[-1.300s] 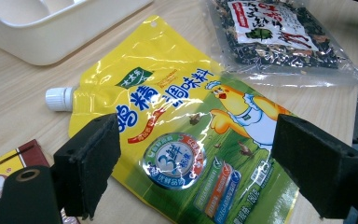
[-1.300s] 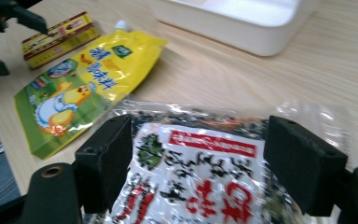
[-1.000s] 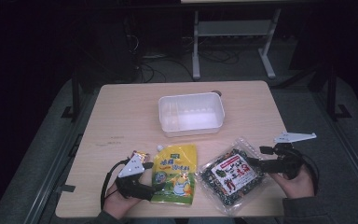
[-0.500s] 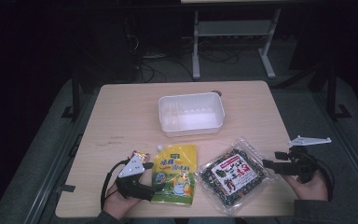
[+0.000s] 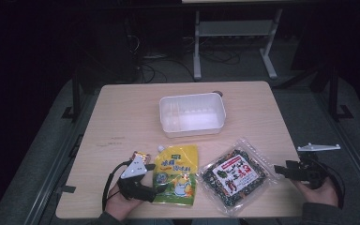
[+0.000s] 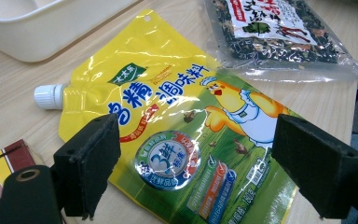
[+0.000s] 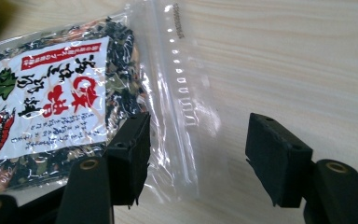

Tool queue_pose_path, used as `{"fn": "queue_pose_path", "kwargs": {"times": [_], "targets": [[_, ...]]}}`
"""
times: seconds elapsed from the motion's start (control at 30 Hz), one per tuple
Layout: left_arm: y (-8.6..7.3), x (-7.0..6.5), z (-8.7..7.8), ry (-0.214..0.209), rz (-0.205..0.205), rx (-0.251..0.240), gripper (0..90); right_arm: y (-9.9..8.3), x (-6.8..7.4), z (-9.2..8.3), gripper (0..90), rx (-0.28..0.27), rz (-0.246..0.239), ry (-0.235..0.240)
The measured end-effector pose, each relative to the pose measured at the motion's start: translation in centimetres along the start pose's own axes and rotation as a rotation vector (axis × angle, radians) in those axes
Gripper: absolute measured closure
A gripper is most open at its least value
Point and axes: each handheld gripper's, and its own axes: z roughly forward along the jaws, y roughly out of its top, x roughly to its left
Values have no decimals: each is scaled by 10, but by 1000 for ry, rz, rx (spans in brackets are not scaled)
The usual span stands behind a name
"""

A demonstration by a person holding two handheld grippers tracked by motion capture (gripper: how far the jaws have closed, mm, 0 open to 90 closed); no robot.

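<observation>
A yellow spouted pouch (image 5: 176, 173) with a cartoon chick lies flat near the table's front edge. My left gripper (image 5: 155, 190) stands open at its left side. In the left gripper view the pouch (image 6: 168, 102) spreads under the wide-apart jaws of my left gripper (image 6: 205, 177). To its right lies a clear bag of dark dried food (image 5: 236, 173) with a white and red label. My right gripper (image 5: 281, 170) is open at the table's right edge, pointing at the bag. The bag's clear sealed edge (image 7: 182, 107) runs between the jaws of my right gripper (image 7: 200, 158).
A white plastic tub (image 5: 192, 115) stands behind the two packs at mid-table. A small orange and red packet (image 5: 140, 156) lies just left of the pouch's white cap (image 6: 49, 96). Bare wood stretches to the left and far sides.
My right gripper has drawn back to the right, off the clear bag and out to the table's edge. The left gripper and both packs have stayed put.
</observation>
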Motion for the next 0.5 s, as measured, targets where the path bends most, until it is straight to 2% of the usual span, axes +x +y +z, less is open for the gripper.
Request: {"fn": "queue_pose_path", "kwargs": {"times": [0.07,0.37,0.5], "targets": [[0,0,0,0,-2,0,149,-4,-4,0,423,8,18,4],[1,-1,3,-8,3,5,149,-11,-11,2,497,48,36,10],[1,-1,4,-11,1,7,149,-14,-14,3,586,57,42,36]]}}
